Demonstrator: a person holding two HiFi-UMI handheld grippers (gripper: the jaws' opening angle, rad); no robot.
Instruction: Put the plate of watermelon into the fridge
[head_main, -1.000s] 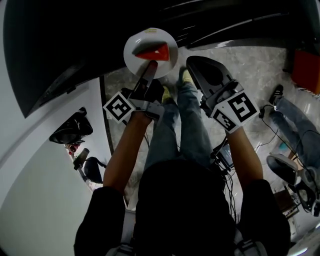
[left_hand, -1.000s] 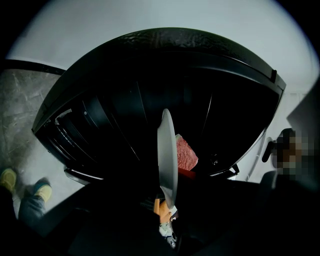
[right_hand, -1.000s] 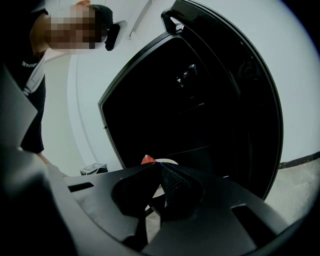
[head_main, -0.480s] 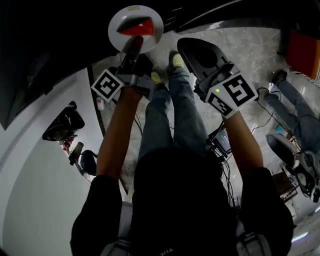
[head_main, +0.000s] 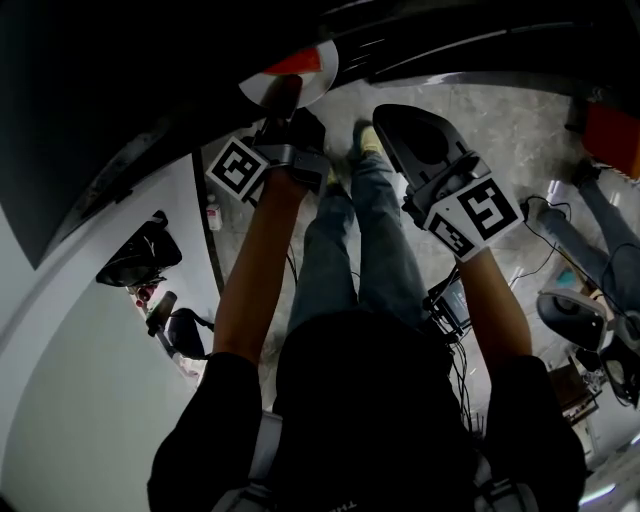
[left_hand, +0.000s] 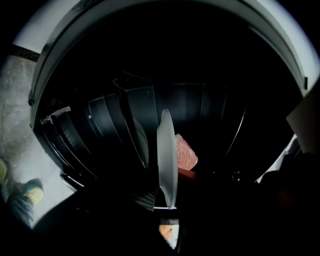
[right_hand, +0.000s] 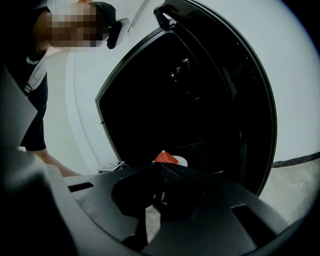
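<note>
My left tongs (head_main: 283, 98) clench the plate (head_main: 323, 72) rim. Only the left gripper view shows the plate edge-on, carrying the watermelon (left_hand: 186, 154), within the dark fridge (left_hand: 210, 75) opening. My right tongs (right_hand: 158, 167) are closed, empty.

- The plate (head_main: 308, 72) is only partly shown in the head view; its far portion is covered by the dark edge of the fridge (head_main: 120, 90).
- In the left gripper view the plate is presented edge-on, so its face is not visible, and the watermelon (left_hand: 186, 154) is half covered by it.
- The fridge interior is rendered almost black in that view; its compartments cannot be told apart.
- The point where the plate's rim is clamped by the left gripper (left_hand: 167, 202) is largely lost in shadow.
- In the right gripper view the plate and watermelon are mostly covered by the closed jaws of the right gripper (right_hand: 159, 166).
- A red object (head_main: 613, 138) is cut off by the head view's right edge and cannot be identified.
</note>
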